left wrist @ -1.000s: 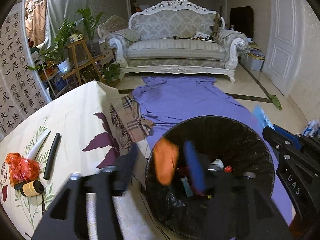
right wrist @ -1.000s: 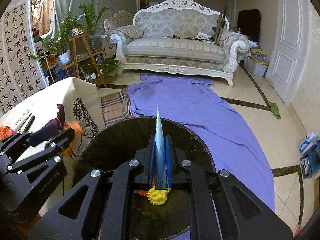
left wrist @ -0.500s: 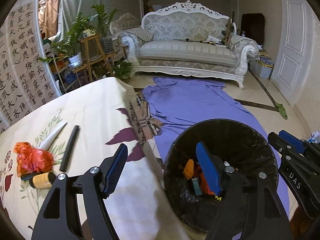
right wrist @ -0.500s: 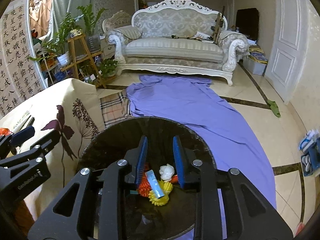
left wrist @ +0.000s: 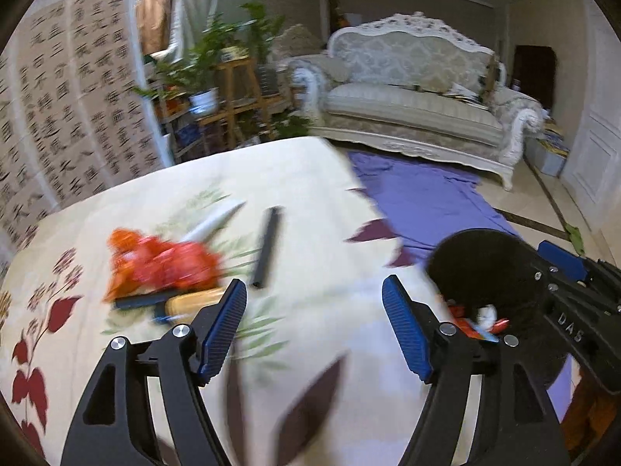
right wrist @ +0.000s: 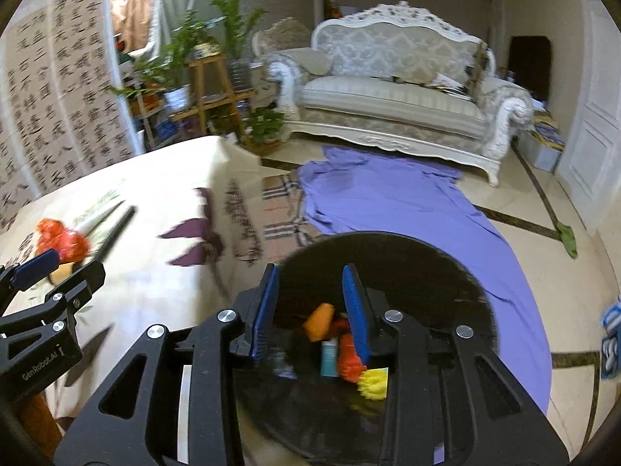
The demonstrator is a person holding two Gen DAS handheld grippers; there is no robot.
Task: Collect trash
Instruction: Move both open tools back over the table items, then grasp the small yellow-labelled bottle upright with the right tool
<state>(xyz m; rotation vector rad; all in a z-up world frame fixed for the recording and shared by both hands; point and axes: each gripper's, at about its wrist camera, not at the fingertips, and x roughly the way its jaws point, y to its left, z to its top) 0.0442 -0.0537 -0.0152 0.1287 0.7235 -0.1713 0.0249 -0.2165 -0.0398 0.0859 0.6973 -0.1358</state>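
Overhead, the left gripper [left wrist: 314,322] is held above the floral tablecloth [left wrist: 310,178], its jaws spread wide with nothing between them; little has changed in their spread in the last half second; just beyond it are seen a crumpled red-orange wrapper [left wrist: 163,264], a white stick [left wrist: 213,221] and a black tube [left wrist: 268,246]; the right gripper [right wrist: 310,306] is poised over the black trash bin [right wrist: 446,272], its jaws having just been opening, moderately parted and empty; discarded scraps [right wrist: 349,353] are seen inside the bin.

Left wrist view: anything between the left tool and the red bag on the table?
Nothing visible. The left tool is open and empty over bare tablecloth; the red bag lies ahead to its left, with a black tube off to the right.
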